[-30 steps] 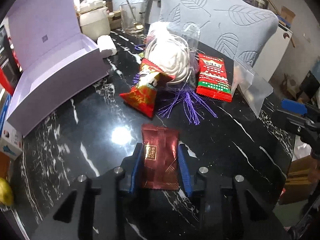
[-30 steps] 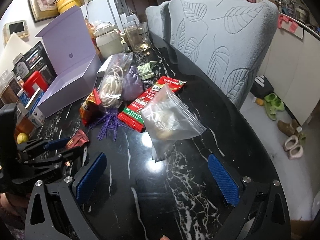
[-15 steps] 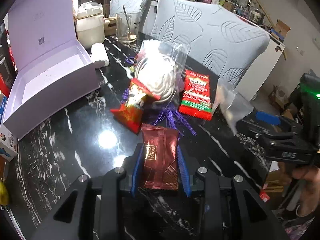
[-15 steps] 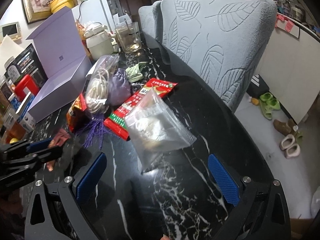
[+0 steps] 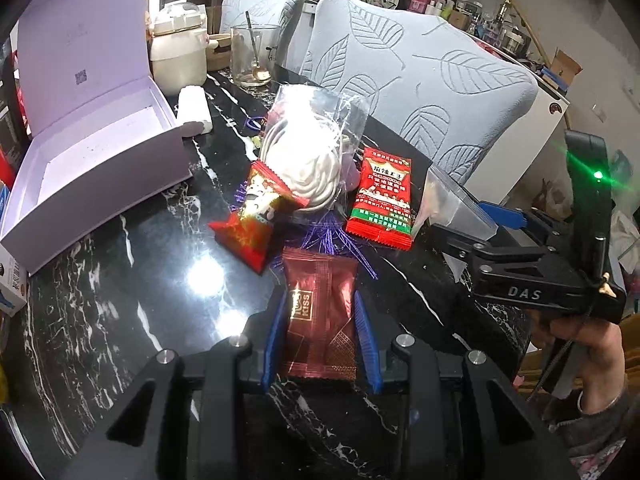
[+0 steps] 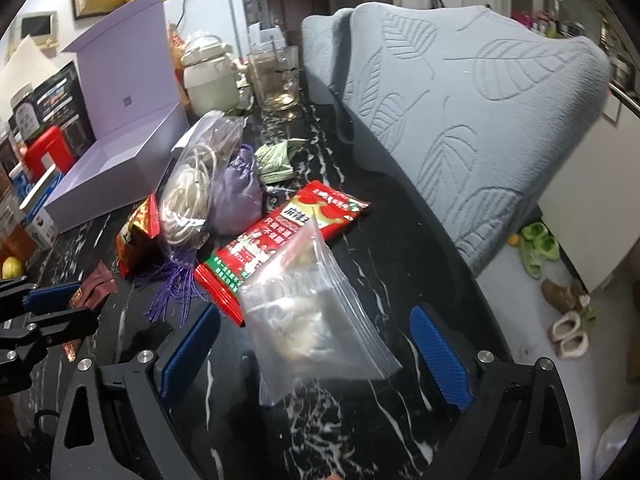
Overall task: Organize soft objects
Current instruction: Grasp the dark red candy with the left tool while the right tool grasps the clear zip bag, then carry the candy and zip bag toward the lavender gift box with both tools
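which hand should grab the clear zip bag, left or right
Right. The right gripper has the clear zip bag between its blue pads, jaws closing but not yet touching it. The left gripper is shut on the dark red packet.

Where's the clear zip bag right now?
In the right wrist view the clear zip bag lies on the black table between the closing right tongs, partly overlapping the red-and-green packet.
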### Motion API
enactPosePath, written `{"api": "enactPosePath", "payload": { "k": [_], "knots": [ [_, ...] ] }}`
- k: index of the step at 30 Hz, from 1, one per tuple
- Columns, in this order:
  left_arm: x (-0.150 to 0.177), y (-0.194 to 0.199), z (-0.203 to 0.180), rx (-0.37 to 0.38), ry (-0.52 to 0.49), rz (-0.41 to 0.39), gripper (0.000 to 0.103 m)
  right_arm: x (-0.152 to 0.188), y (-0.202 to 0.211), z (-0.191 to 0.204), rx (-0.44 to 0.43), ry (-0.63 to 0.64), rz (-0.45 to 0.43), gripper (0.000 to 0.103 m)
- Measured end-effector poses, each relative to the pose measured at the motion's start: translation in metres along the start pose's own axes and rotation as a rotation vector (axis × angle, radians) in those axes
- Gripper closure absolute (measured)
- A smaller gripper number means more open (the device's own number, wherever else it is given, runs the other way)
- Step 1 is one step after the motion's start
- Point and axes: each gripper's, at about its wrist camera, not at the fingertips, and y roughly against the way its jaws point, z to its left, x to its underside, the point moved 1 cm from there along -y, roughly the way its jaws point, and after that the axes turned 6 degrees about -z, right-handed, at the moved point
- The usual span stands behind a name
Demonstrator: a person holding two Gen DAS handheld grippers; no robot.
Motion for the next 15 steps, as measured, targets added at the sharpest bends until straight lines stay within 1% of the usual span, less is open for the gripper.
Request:
{"api": "enactPosePath", "payload": {
  "k": [5,6,7,8,9,10,11,13,15],
  "knots": [
    [0.001,0.000,-0.002,-0.005,-0.008,0.001,0.070,0.000,-0.014,0.002,-0.019,0.039,0.035,0.017],
    [0.002,0.000,-0.003,-0.006,-0.010,0.001,0.070,0.001,-0.016,0.002,-0.025,0.046,0.047,0.023],
    [0.002,0.000,-0.003,-0.008,-0.012,0.002,0.070,0.002,-0.017,0.003,-0.028,0.050,0.058,0.032],
    [0.002,-0.001,-0.003,-0.009,-0.012,0.003,0.070,0.003,-0.019,0.003,-0.025,0.059,0.072,0.036],
    [0.003,-0.001,-0.003,-0.009,-0.012,0.004,0.070,0.004,-0.018,0.004,-0.011,0.076,0.063,0.040],
    [0.003,-0.001,-0.003,-0.008,-0.010,0.005,0.070,0.004,-0.016,0.005,-0.014,0.084,0.060,0.052],
    [0.003,-0.001,-0.003,-0.008,-0.008,0.006,0.070,0.004,-0.015,0.006,-0.022,0.086,0.061,0.056],
    [0.003,-0.001,-0.002,-0.007,-0.006,0.005,0.070,0.006,-0.012,0.006,-0.021,0.087,0.057,0.061],
    [0.003,0.000,-0.002,-0.007,-0.005,0.002,0.070,0.007,-0.008,0.007,-0.020,0.094,0.049,0.063]
  ]
}}
